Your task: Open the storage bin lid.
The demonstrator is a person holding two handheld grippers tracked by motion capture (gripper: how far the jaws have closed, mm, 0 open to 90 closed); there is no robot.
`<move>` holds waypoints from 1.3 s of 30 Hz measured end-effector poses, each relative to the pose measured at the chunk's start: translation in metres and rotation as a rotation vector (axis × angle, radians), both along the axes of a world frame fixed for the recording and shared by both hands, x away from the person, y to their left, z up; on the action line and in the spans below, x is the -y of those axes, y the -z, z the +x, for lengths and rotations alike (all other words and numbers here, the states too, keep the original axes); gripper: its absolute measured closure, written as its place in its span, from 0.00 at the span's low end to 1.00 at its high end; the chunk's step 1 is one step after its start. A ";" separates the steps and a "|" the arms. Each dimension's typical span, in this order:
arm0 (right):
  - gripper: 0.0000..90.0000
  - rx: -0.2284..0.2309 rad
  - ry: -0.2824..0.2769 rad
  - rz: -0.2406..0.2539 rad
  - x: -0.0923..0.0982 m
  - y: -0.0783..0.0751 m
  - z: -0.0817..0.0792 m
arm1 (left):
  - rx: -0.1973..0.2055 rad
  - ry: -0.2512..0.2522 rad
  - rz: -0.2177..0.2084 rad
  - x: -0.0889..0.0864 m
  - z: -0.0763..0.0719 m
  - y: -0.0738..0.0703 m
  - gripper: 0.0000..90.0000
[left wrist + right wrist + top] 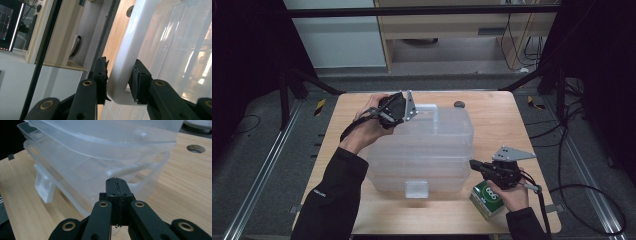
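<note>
Clear plastic bins sit stacked mid-table, where we keep the left gripper straddling the white handle without pinching it, while our right gripper, clenched empty, braces the stack's side.

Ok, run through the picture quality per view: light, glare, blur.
High view: dim and soft, dark surrounds, the table lit, the clear plastic box hazy. Left gripper view: bright glare through the box wall, its white handle sharp between the left tongs, background blurred. Right gripper view: evenly lit, the shut right tongs crisp, far box edges soft.
</note>
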State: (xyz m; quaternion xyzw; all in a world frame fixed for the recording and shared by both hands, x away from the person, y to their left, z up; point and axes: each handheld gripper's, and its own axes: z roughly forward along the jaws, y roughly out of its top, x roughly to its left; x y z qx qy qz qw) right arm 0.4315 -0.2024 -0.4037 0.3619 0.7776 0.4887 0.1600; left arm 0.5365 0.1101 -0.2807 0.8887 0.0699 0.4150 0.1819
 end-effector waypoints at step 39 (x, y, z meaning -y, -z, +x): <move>1.00 0.006 0.023 0.034 -0.004 -0.003 0.003 | -0.044 -0.141 -0.568 -0.107 -0.043 -0.001 0.58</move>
